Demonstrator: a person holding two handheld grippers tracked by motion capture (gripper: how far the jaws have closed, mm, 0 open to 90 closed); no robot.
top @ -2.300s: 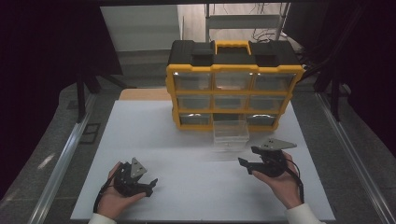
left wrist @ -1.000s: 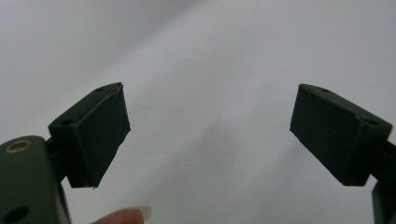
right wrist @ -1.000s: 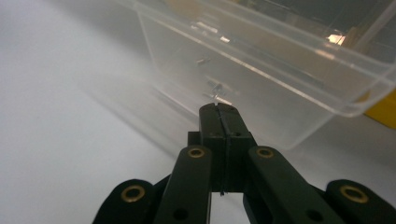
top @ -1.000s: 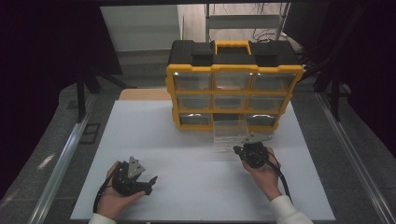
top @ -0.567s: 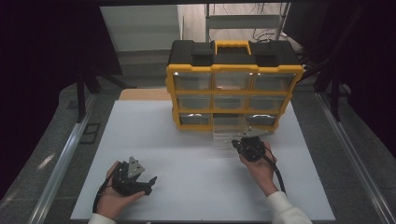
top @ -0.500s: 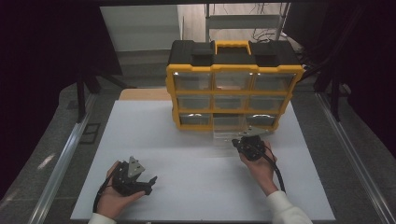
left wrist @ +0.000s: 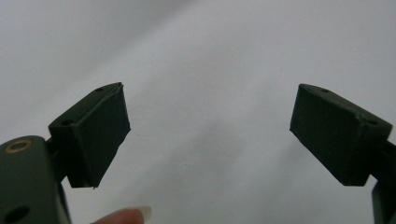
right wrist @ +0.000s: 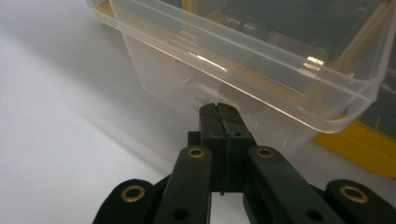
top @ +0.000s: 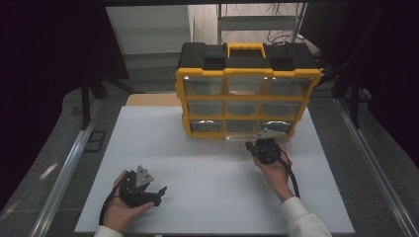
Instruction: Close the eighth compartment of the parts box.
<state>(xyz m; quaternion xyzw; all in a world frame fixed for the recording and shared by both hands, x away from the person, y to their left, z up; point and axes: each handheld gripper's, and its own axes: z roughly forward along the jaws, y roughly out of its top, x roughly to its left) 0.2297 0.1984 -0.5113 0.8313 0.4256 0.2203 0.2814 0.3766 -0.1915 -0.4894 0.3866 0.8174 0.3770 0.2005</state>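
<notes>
Jaws: my right gripper (right wrist: 218, 108) shut, empty, now pushed up against clear drawer (right wrist: 243, 60), nearer organizer (top: 247, 91) than before; left gripper (left wrist: 210, 135) wide, unmoved on tabletop (top: 197, 148)

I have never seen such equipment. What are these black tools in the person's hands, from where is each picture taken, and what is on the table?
A person holds a hand-operated gripper in each hand. The high view looks down on the white table. On it stands a yellow-and-black drawer organizer. Its clear bottom-middle drawer is pulled partly out. The other two pictures come from cameras on the grippers. The left gripper rests open over bare table, holding nothing. The right gripper has its fingers shut together, with the tips at the drawer's front; whether they touch it I cannot tell.
</notes>
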